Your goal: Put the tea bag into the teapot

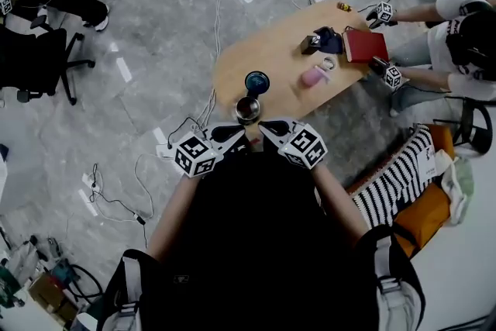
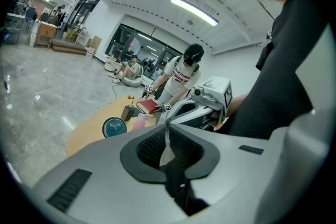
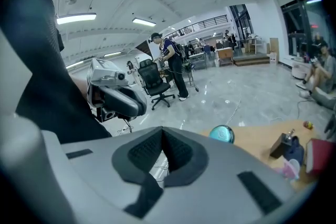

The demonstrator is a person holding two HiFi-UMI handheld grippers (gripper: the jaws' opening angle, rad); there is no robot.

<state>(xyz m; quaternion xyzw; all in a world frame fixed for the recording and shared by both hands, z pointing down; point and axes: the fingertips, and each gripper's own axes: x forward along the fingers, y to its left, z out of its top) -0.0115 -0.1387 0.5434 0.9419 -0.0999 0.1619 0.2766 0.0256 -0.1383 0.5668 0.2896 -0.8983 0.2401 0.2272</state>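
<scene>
Here, holding the left gripper [image 1: 236, 137] and the right gripper [image 1: 263, 125] side by side in front of the chest, with tips close together and pointing toward the near end of the wooden table [image 1: 287, 39]. Pressing the left pads [image 2: 149, 147] together at their tips, gripping nothing. Likewise closing the right pads [image 3: 144, 152] on each other, with nothing between. Hovering both just short of the metal teapot [image 1: 248, 109] standing upright and open-topped at the table's near edge. Looking past it at a round teal tin [image 1: 256, 81] just beyond, then farther along at a pink cup [image 1: 314, 77], a dark pouch [image 1: 323, 40] and a red book [image 1: 364, 45]. Not making out the tea bag in any view. Sharing the table with a second person [image 1: 465, 50] at the far right, holding two more grippers beside the red book.
</scene>
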